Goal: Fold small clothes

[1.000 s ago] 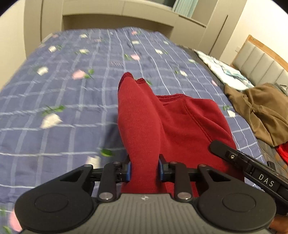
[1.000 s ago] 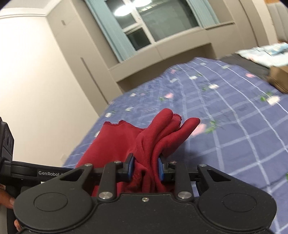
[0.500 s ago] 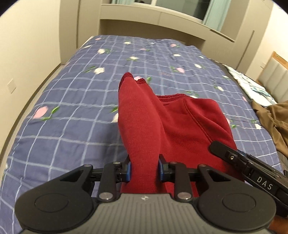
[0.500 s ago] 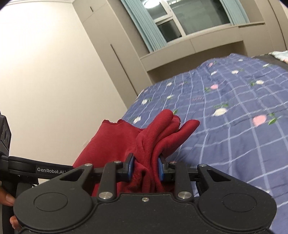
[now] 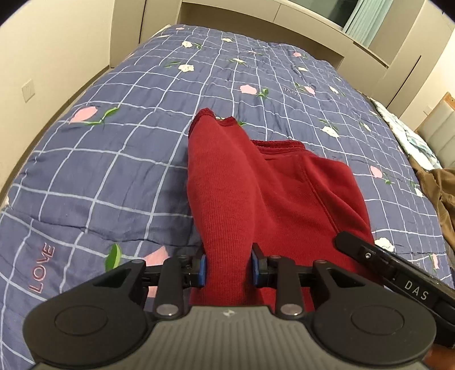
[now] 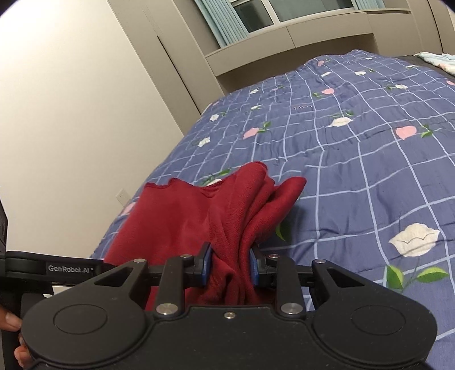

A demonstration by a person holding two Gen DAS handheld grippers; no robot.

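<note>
Here the left gripper (image 5: pixel 229 269) pinches a bunched fold of the red garment (image 5: pixel 284 193), and the right gripper (image 6: pixel 229 266) clamps another gathered wad of it (image 6: pixel 182 216); the cloth hangs between them above the blue checked quilt (image 5: pixel 113 170). Beyond, to the right, a brown garment (image 5: pixel 438 185) lies crumpled. Farther off stand beige cabinets (image 6: pixel 327 31) and a curtained window (image 6: pixel 256 14).

Even, warm indoor lighting in both views; source not visible. Soft shadow beside the red garment (image 5: pixel 273 193) on the quilt (image 5: pixel 119 159). Sharp focus, no motion blur. Strong fisheye bending; black vignette in frame corners.
</note>
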